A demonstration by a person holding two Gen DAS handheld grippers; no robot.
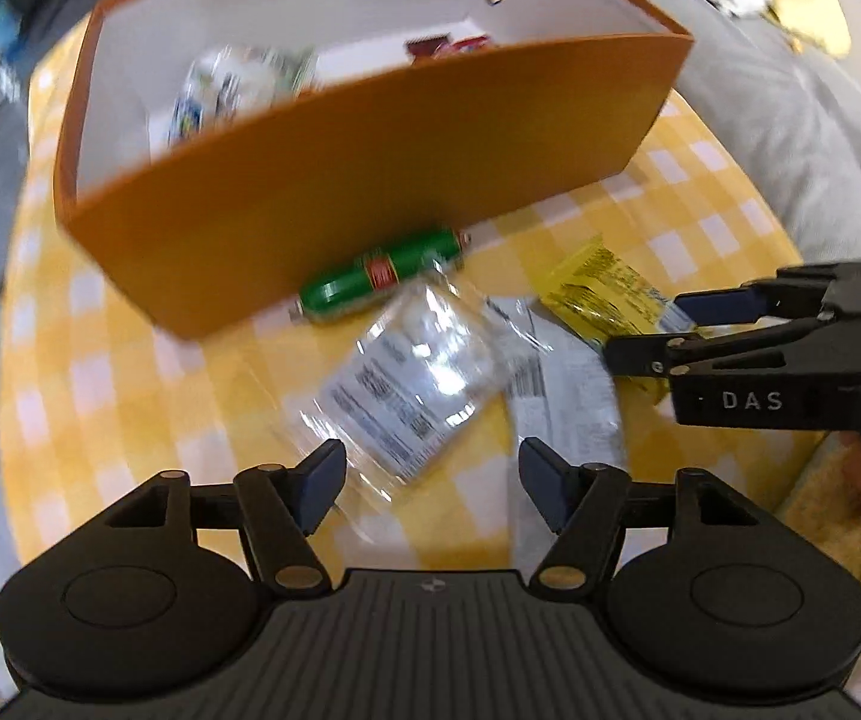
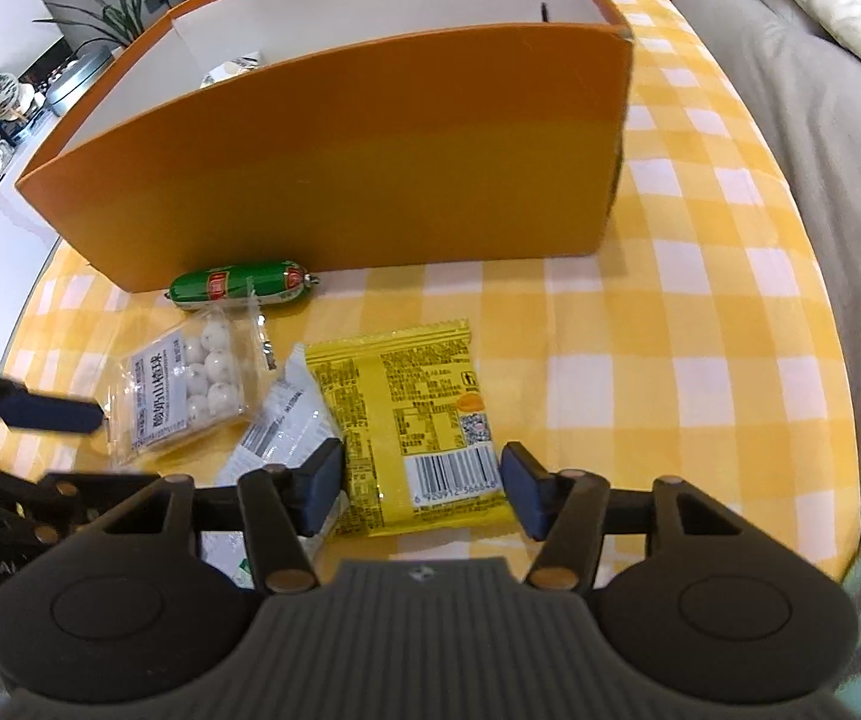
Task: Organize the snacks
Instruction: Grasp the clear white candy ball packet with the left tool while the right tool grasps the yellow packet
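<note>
While the yellow packet [image 2: 415, 429] is lying at lower centre between the pads of the right gripper [image 2: 420, 489], which are straddling it without clearly pinching, squeezing squarely looks wise, since a white wrapper [image 2: 286, 420] is tucked underneath, the spread left gripper [image 1: 430, 489] is hovering over the clear bag [image 1: 406, 378], and the orange box [image 2: 370, 180] is waiting above.

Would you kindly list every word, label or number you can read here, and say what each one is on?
"DAS": side of the black right gripper.
"Robot.A", cut off by the frame edge: black left gripper.
"6 920912 56684", last digit unclear: barcode on the yellow snack packet.
Print on the clear bag of white balls, white sachet and green sausage: too small.
</note>
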